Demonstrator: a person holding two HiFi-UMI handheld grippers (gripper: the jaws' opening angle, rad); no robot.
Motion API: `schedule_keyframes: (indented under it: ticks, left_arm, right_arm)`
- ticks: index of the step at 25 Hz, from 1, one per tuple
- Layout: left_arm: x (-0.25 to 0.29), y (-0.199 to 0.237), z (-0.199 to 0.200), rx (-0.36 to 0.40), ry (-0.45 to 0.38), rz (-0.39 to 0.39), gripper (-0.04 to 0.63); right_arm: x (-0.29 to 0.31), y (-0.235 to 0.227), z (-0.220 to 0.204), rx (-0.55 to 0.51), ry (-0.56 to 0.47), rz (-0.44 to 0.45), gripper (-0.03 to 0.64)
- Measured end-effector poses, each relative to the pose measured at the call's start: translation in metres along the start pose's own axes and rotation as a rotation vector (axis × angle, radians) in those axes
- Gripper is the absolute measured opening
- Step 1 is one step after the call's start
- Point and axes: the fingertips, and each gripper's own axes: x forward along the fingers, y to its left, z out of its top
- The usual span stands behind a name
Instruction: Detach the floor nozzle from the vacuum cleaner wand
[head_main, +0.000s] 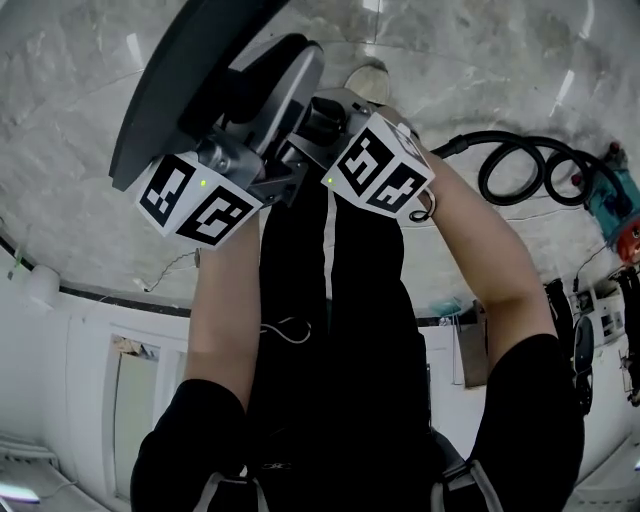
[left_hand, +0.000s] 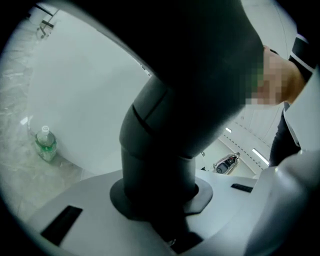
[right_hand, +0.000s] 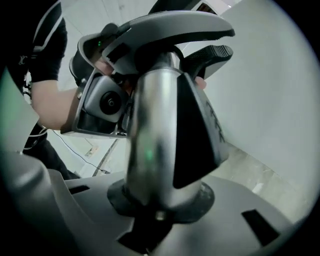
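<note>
The dark floor nozzle (head_main: 190, 70) is held up off the marble floor, its flat plate tilted at the upper left of the head view. Both grippers meet at its neck. My left gripper (head_main: 250, 135) is shut on the dark, bent neck (left_hand: 160, 150), which fills the gap between its jaws. Beside it, my right gripper (head_main: 315, 115) is shut on a silver tube (right_hand: 150, 140) with a black side panel, standing between its jaws. Whether that tube is the wand's end or part of the neck I cannot tell. The left gripper's camera (right_hand: 107, 102) shows just behind the tube.
A coiled black hose (head_main: 520, 170) and a teal vacuum body (head_main: 612, 200) lie on the floor at the right. A green-capped bottle (left_hand: 46, 142) stands by a white wall. My own legs in dark trousers (head_main: 330, 300) are below the grippers.
</note>
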Motion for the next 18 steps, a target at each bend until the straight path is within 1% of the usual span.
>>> schedule_keyframes:
  ticks: [2, 4, 5, 6, 7, 8, 10, 11, 13, 14, 15, 16, 17, 18]
  left_arm:
    - [0.001, 0.0, 0.002, -0.011, -0.002, 0.026, 0.08]
    - [0.002, -0.004, 0.007, 0.004, -0.018, 0.04, 0.08]
    - [0.001, -0.006, 0.008, 0.004, -0.022, 0.044, 0.08]
    - [-0.002, -0.008, 0.007, -0.001, -0.019, 0.043, 0.08]
    - [-0.005, -0.011, 0.005, -0.008, -0.009, 0.034, 0.08]
    - [-0.01, -0.016, 0.002, -0.011, 0.004, 0.016, 0.078]
    - [-0.016, -0.029, -0.004, -0.017, 0.025, -0.03, 0.08]
    - [-0.018, -0.031, -0.007, -0.035, 0.029, -0.04, 0.08]
    - [-0.024, -0.026, -0.012, -0.104, 0.022, -0.012, 0.08]
    - [-0.027, -0.022, -0.011, -0.142, 0.008, 0.018, 0.08]
    - [-0.029, -0.016, -0.009, -0.182, -0.01, 0.051, 0.08]
    - [-0.029, -0.01, -0.006, -0.226, -0.026, 0.082, 0.08]
    - [-0.029, -0.004, -0.003, -0.269, -0.035, 0.105, 0.08]
    - [-0.028, 0.0, -0.001, -0.301, -0.038, 0.118, 0.078]
  right_arm:
    - [-0.001, -0.006, 0.003, 0.002, -0.008, -0.095, 0.075]
    - [-0.005, -0.012, 0.007, -0.011, -0.03, -0.184, 0.058]
    - [-0.007, -0.012, 0.007, -0.014, -0.03, -0.2, 0.057]
    - [-0.009, -0.008, 0.007, -0.014, -0.022, -0.188, 0.057]
    - [-0.012, 0.001, 0.004, -0.011, -0.009, -0.147, 0.057]
    - [-0.015, 0.012, 0.001, -0.008, 0.005, -0.083, 0.057]
    - [-0.022, 0.034, -0.007, 0.0, 0.028, 0.067, 0.055]
    - [-0.024, 0.043, -0.011, 0.012, 0.04, 0.14, 0.055]
    - [-0.028, 0.061, -0.014, 0.062, 0.069, 0.299, 0.055]
    - [-0.03, 0.07, -0.014, 0.095, 0.088, 0.376, 0.055]
    - [-0.032, 0.076, -0.013, 0.126, 0.11, 0.434, 0.055]
    - [-0.035, 0.079, -0.012, 0.154, 0.134, 0.454, 0.055]
    - [-0.036, 0.077, -0.01, 0.177, 0.156, 0.428, 0.055]
    - [-0.035, 0.074, -0.008, 0.19, 0.173, 0.358, 0.055]
